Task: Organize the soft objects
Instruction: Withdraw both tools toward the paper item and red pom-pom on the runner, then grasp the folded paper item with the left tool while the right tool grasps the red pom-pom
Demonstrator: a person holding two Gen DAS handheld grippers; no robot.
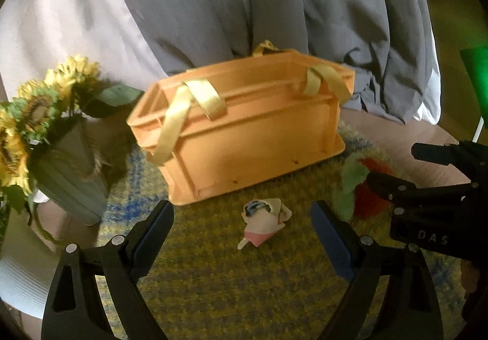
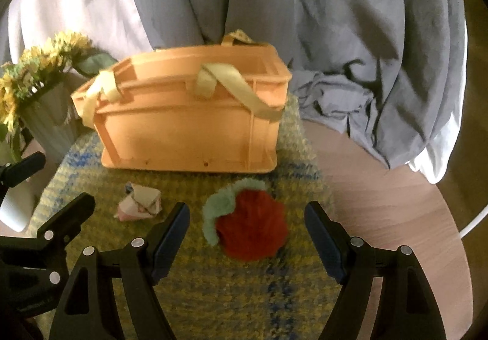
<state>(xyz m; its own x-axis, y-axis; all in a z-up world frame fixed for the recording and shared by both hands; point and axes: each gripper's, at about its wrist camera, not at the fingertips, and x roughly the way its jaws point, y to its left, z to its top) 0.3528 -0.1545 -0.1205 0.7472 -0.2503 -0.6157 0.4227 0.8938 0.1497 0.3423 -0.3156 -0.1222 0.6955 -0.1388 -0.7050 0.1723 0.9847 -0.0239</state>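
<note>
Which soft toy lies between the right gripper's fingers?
The red plush with green leaves; the small pink and white one lies apart, before the left gripper.

The round wooden counter (image 2: 381,187) carries a yellow-and-blue mat (image 2: 213,294), a ribbed vase of sunflowers (image 2: 52,123) left of the hand-held gripper, and grey cloth (image 2: 350,102) bunched beyond it. On the mat, ahead, an orange crate (image 2: 189,126) stands.
</note>
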